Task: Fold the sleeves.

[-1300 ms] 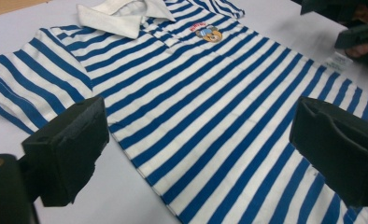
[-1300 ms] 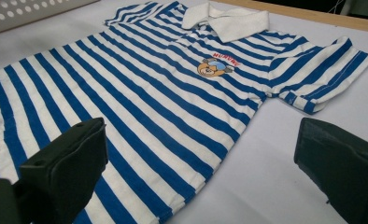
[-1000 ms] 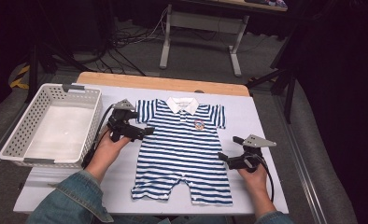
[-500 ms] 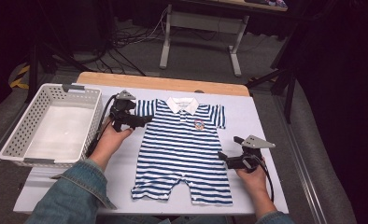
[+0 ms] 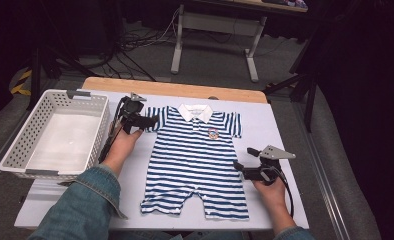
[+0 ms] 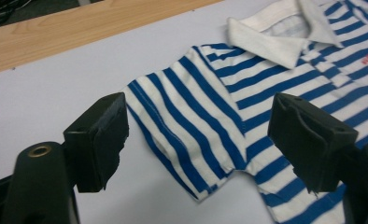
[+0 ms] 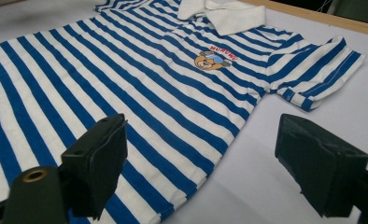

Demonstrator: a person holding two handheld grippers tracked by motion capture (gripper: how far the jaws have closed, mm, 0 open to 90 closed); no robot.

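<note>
High view: nearest the person, the legs of the striped romper lie close to the front edge of the white table, and the garment spreads flat from there, its white collar pointing away. At the romper's right side edge, about waist level, the right gripper sits low over the table; its jaws have just been closing yet stand spread, and in the right gripper view the side seam runs between them, with no pad pressing the cloth. Farther back, at the romper's left sleeve, the left gripper is held by a hand in a denim sleeve. Its jaws have also just been closing and are likewise apart; in the left gripper view the sleeve lies between the pads, untouched. Left of the romper, beyond the left gripper, stands a white basket. Behind the collar runs the table's wooden edge.
</note>
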